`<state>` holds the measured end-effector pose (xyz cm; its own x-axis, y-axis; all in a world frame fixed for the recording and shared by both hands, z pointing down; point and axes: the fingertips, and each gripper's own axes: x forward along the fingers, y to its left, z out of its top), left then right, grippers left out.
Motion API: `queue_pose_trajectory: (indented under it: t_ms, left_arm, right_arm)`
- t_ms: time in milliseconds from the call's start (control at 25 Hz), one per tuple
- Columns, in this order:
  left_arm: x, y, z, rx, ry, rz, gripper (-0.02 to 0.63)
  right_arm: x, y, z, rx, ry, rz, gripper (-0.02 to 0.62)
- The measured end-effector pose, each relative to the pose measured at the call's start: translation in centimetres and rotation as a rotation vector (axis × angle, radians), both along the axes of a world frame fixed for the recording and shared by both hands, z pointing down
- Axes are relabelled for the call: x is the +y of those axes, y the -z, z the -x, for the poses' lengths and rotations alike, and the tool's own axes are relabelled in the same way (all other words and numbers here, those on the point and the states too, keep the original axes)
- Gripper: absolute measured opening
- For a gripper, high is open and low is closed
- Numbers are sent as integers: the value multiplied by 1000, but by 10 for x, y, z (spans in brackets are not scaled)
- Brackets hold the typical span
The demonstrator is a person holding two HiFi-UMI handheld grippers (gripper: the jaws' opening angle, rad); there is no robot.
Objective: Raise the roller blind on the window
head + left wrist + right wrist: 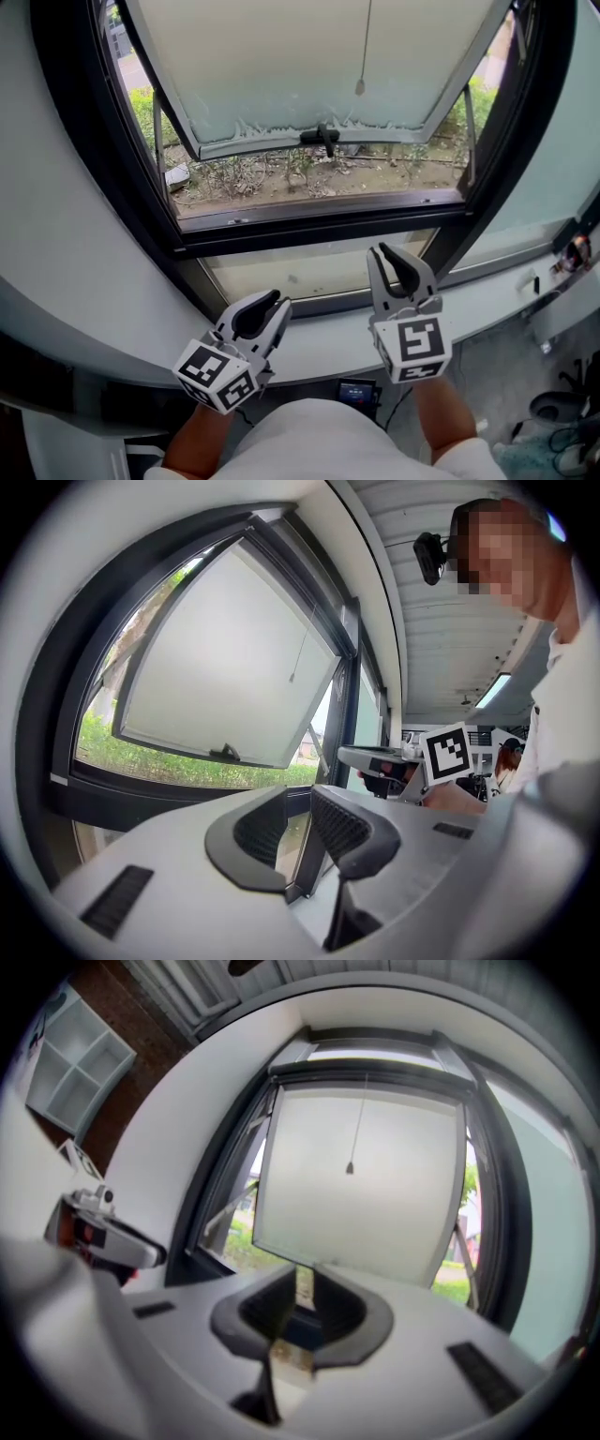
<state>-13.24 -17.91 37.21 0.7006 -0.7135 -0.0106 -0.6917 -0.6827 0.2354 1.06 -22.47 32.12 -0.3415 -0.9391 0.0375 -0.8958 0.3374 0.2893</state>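
Handling first: the thin grey pull cord with its small drop-shaped pull bob is the only part of the roller blind I can pick out for sure. It hangs far and high, a little right of centre, in front of the pale frosted panel of the dark-framed window, well apart from both grippers. Whether that panel is blind fabric or filmed glass I cannot tell. Its ragged lower edge and the black handle on its bottom rail suggest glass.

Likely feel: the cord is light, limp and free to swing, probably slick and thin for a sure pinch. The bob looks hard and stiff — best hold is on it or on the cord just above, so the bob stops the jaws sliding off. The blind itself should be light; a steady straight pull, no jerk.

The left gripper is near and left, by the white sill. Its jaws are partly apart with nothing between them; the left gripper view shows only window through the gap. The right gripper is near and right, a bit farther in, jaws likewise partly apart and holding nothing.

Writing: none readable. Each gripper's cube carries black-and-white square markers — patterns only, no letters. No brand or label shows on window or cord.
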Motion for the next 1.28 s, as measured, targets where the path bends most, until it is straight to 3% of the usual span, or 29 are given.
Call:
queue_pose_trajectory:
  t_ms: [760, 1280]
  left_arm:
    - [28, -43, -13, 37, -68, 117, 94]
    - [47, -45, -73, 27, -47, 151, 94]
  right_arm:
    - [37, -96, -15, -87, -34, 250, 60]
    - [57, -127, -59, -71, 41, 367, 60]
